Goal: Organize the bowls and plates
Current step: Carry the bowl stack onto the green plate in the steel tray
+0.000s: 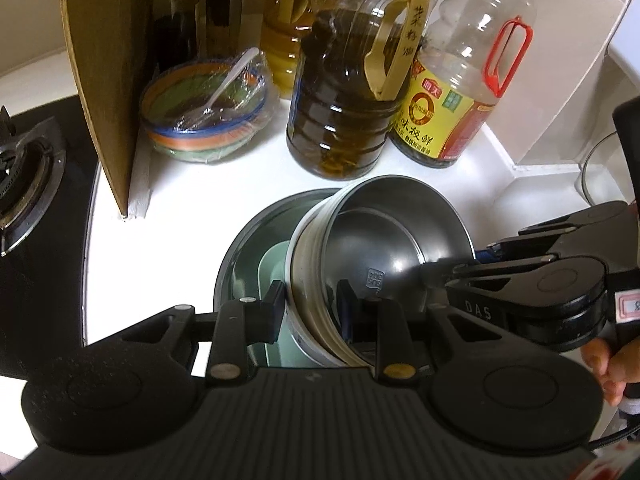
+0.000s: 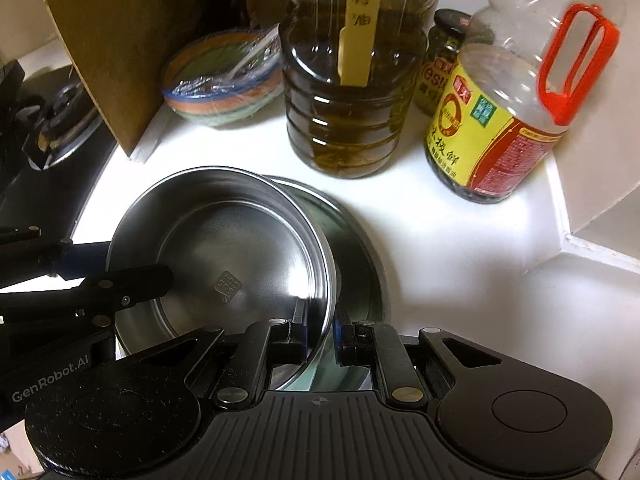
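Counted on the counter point(image 2: 460, 248): one steel bowl point(image 2: 224, 248), one steel plate point(image 2: 356, 240) beneath it, one pale green dish point(image 1: 276, 268), one film-wrapped striped bowl point(image 1: 204, 120), one jar point(image 2: 444, 60), one cardboard sheet point(image 1: 108, 60). Large plastic bottles: two certain; more behind, number unclear. Grippers: two.

A white counter point(image 2: 440, 248) carries a steel plate point(image 2: 360, 240), a wrapped bowl point(image 2: 224, 80), an oil jug point(image 2: 344, 100), a sauce bottle point(image 2: 500, 128), a jar point(image 2: 440, 76) and cardboard point(image 2: 120, 40).

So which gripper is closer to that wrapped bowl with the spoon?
Left, judging by the views. Both grippers clamp the steel bowl: the left gripper on the rim facing the wrapped bowl, the right gripper on the opposite rim.
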